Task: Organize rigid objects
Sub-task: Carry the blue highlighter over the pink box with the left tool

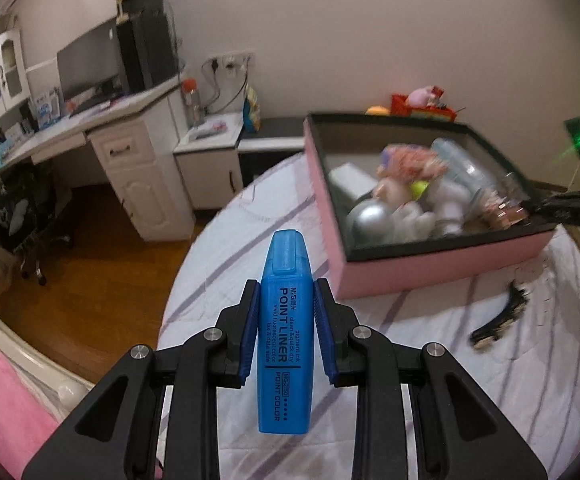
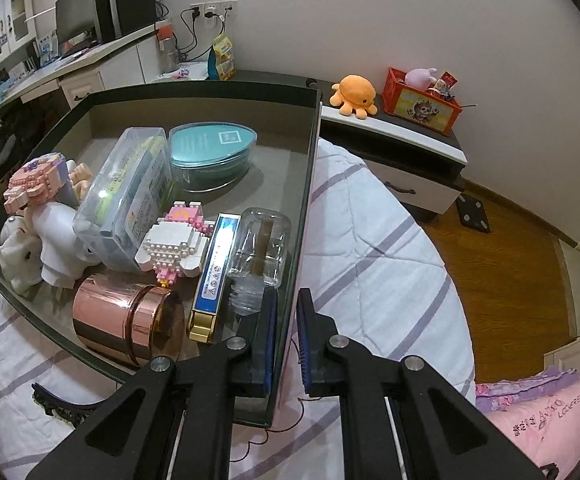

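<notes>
The left tool pinched the blue highlighter low in the middle of the frame, likely to carry it to the pink box at the right, while the right tool squeezed the box's edge to steady it.

Right tool apparently astride box wall

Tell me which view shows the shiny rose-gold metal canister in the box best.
Right wrist view. The shiny rose-gold metal canister lies on its side near the box's near wall, sharp and almost whole. In the left wrist view it is only a small blurred coppery patch at the box's far right, partly behind the right gripper.
</notes>
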A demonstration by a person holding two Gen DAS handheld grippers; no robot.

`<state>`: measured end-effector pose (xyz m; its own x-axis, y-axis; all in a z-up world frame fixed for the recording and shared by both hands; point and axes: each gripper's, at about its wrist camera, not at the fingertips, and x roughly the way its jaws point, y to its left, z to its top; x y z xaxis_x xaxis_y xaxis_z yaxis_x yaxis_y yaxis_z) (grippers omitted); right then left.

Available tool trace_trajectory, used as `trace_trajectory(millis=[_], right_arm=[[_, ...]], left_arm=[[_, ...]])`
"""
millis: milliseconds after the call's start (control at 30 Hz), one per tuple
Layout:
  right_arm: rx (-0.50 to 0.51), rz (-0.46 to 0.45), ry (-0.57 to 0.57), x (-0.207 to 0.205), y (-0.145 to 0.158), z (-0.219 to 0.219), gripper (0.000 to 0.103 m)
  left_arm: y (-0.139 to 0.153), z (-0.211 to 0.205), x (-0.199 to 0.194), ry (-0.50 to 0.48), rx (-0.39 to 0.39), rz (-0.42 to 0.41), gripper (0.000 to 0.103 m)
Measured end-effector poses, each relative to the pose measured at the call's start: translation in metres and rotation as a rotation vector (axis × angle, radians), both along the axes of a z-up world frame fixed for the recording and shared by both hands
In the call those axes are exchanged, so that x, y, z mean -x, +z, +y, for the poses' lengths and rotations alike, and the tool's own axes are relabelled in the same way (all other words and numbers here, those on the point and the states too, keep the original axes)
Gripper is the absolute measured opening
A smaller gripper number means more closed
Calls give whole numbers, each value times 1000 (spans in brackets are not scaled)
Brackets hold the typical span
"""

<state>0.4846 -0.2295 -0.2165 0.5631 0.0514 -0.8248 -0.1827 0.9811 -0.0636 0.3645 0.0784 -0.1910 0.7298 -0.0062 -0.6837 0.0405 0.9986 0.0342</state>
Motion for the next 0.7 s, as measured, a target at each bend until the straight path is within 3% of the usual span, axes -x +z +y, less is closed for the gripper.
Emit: trace_trajectory(millis=[167,400,700], right_arm=[[5,8,3,-3,-1,0,9],[6,9,3,-4,-1,1,9],[6,17,0,-9,-6,1,9]], left_arm=[[33,-14,0,-40,-17,-61,27],[58,-44,-43,-127,5,-63,27],[40,-96,-111,-230,41,50,27]])
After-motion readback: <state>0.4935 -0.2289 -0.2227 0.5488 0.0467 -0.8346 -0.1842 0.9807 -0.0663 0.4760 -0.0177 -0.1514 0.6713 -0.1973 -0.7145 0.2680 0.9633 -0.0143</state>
